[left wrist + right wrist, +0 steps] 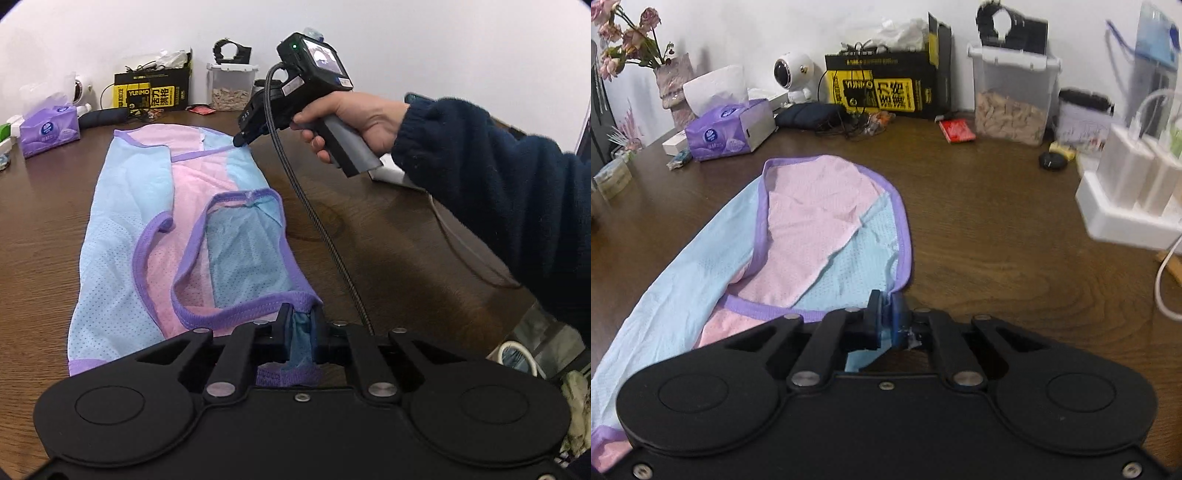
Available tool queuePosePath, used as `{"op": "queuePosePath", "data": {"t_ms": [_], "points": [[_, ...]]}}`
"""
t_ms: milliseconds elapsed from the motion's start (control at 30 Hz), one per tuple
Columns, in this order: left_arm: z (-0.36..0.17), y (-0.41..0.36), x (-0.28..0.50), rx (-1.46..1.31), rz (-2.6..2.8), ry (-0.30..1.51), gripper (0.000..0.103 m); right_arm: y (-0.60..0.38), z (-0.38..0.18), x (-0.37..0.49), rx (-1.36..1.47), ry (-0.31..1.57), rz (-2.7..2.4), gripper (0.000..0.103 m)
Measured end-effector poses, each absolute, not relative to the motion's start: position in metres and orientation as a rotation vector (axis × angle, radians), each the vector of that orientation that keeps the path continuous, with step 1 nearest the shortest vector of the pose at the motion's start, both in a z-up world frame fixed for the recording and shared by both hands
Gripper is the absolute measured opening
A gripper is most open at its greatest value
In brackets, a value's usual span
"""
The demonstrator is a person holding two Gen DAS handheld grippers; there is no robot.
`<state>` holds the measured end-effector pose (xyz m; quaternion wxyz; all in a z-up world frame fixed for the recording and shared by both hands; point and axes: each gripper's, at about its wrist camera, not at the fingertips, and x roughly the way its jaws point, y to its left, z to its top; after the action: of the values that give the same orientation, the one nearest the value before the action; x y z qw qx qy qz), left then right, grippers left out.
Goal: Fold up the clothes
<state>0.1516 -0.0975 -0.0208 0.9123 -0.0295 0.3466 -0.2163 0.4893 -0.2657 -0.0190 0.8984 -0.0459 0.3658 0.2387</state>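
Inspector: Table (979,240) status?

Operator: Brown wood, cluttered along the wall. One garment (155,236), a thin pink and blue mesh top with purple trim, lies stretched flat on the table between both tools.

Inspector: Handling properties?

Operator: Judged light, soft and limp. It will sag and crease wherever unsupported, and the mesh may stretch. Hold it at the purple trim (221,314), the firmest part.

Inspector: Left gripper (300,323)?

Operator: Clamped on bunched blue fabric at the near trimmed corner.

Inspector: Right gripper (886,314)?

Operator: Closed on the blue edge at the far end, just beside the purple binding. The left camera shows its tip (242,140) touching the cloth.

Inspector: Small items?

Operator: Tissue box (731,129), well apart from the garment.
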Motion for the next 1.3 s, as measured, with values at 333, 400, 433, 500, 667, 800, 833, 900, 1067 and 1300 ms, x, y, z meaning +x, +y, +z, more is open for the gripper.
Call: {"op": "queuePosePath", "data": {"t_ms": [333,400,433,500,667,800,833,900,1067,1300], "points": [[0.005,-0.028,0.131,-0.295,-0.363,0.628,0.004,-0.186,0.047,0.502,-0.193,0.675,0.494,0.006],[-0.006,-0.013,0.130,-0.361,-0.323,0.667,0.004,-0.157,0.037,0.513,-0.244,0.718,0.489,0.006],[-0.011,-0.007,0.131,-0.400,-0.301,0.682,0.005,-0.142,0.028,0.517,-0.273,0.744,0.496,0.007],[-0.017,0.004,0.132,-0.460,-0.278,0.707,0.009,-0.127,0.019,0.519,-0.313,0.768,0.504,0.007],[-0.009,0.006,0.127,-0.439,-0.312,0.657,0.059,-0.111,0.018,0.508,-0.390,0.740,0.529,0.031],[0.001,0.000,0.126,-0.434,-0.340,0.625,0.059,-0.131,0.050,0.493,-0.409,0.645,0.468,0.060],[0.003,0.001,0.125,-0.438,-0.350,0.613,0.059,-0.142,0.062,0.484,-0.418,0.606,0.439,0.074],[0.009,0.000,0.118,-0.427,-0.418,0.564,0.059,-0.159,0.075,0.461,-0.419,0.559,0.459,0.076],[0.024,0.004,0.097,-0.309,-0.627,0.423,0.070,-0.202,0.072,0.376,-0.461,0.489,0.690,0.081],[0.011,0.032,0.122,0.021,-0.624,0.461,0.072,-0.230,0.031,0.241,-0.523,0.418,1.051,0.081]]}}
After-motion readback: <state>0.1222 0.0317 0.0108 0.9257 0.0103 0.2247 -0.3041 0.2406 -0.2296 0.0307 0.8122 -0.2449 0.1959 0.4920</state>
